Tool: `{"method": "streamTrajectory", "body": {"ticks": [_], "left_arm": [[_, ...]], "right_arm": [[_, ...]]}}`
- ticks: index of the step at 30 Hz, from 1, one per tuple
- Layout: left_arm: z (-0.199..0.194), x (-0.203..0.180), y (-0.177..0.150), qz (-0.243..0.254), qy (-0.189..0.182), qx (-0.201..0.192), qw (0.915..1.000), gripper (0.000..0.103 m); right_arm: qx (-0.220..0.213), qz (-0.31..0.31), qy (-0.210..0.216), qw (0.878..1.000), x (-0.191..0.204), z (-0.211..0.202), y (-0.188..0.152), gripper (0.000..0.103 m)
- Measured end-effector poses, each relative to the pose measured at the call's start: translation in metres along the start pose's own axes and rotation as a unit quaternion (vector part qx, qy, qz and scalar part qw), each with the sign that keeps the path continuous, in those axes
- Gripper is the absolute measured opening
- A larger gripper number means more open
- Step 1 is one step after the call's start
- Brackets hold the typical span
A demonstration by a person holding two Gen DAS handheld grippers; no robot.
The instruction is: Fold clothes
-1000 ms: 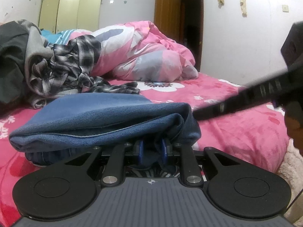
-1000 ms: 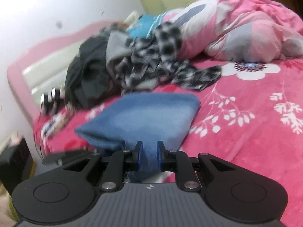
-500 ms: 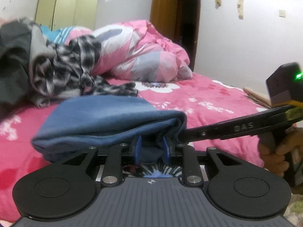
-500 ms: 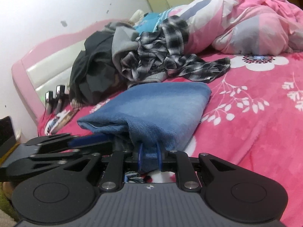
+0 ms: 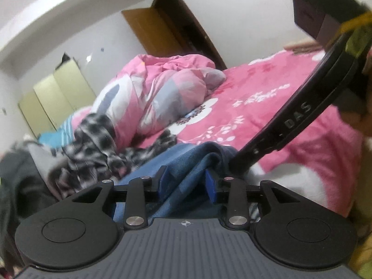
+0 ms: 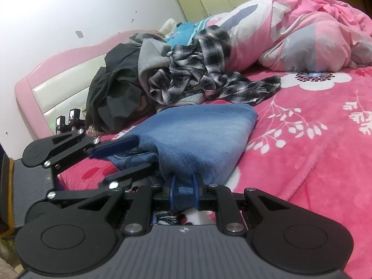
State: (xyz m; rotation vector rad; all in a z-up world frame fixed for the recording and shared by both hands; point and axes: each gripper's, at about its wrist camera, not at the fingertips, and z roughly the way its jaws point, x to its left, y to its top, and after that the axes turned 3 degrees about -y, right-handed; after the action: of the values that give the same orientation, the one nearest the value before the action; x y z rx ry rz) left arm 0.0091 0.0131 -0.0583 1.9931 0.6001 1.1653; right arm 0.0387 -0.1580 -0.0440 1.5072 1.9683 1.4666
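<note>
A folded blue garment [image 6: 197, 132] lies on the pink floral bed [image 6: 313, 139], near its front edge. My right gripper [image 6: 183, 191] is shut on the garment's near hem. My left gripper [image 5: 186, 182] has its jaws spread wider than before, with blue cloth [image 5: 186, 162] still bunched between them. In the right wrist view the left gripper [image 6: 130, 155] comes in from the left, one blue finger above the garment's edge and one below. In the left wrist view, tilted, the right gripper's black body [image 5: 290, 121] reaches in from the right.
A heap of unfolded clothes, dark, grey and black-and-white plaid [image 6: 204, 74], lies at the head of the bed by the pink headboard [image 6: 58, 69]. A bunched pink quilt [image 6: 302, 34] lies behind. A door [image 5: 176, 32] and a wardrobe [image 5: 55, 97] stand at the far wall.
My left gripper has tilted sharply and its jaws have spread apart on the blue garment. My right gripper stays shut on the hem. The garment sits closer to the bed's front edge.
</note>
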Motion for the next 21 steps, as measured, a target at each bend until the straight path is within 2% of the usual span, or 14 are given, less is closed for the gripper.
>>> {"method": "streamTrajectory", "body": {"ticks": [7, 11, 13, 15, 17, 21], "left_arm": [[0.011, 0.003, -0.005, 0.057, 0.015, 0.006, 0.9982, 0.041], [0.017, 0.001, -0.002, 0.062, -0.003, 0.000, 0.9981, 0.042], [0.019, 0.002, -0.001, 0.051, -0.009, -0.005, 0.9986, 0.039], [0.020, 0.009, 0.000, 0.017, -0.022, -0.007, 0.9996, 0.024], [0.020, 0.019, 0.001, -0.030, -0.035, -0.009, 0.9989, 0.020], [0.019, 0.021, 0.002, -0.054, -0.039, -0.015, 0.9977, 0.016]], "right_arm": [[-0.003, 0.001, -0.003, 1.000, 0.002, 0.000, -0.001, 0.017], [-0.006, 0.002, -0.003, 1.000, 0.002, 0.001, -0.001, 0.017], [-0.007, -0.001, -0.006, 1.000, 0.003, 0.000, -0.001, 0.017], [-0.012, -0.005, -0.007, 1.000, 0.005, -0.005, -0.002, 0.017], [-0.022, -0.014, -0.004, 1.000, 0.007, -0.013, -0.004, 0.017], [-0.026, -0.039, 0.000, 0.999, 0.015, -0.017, -0.010, 0.017]]}}
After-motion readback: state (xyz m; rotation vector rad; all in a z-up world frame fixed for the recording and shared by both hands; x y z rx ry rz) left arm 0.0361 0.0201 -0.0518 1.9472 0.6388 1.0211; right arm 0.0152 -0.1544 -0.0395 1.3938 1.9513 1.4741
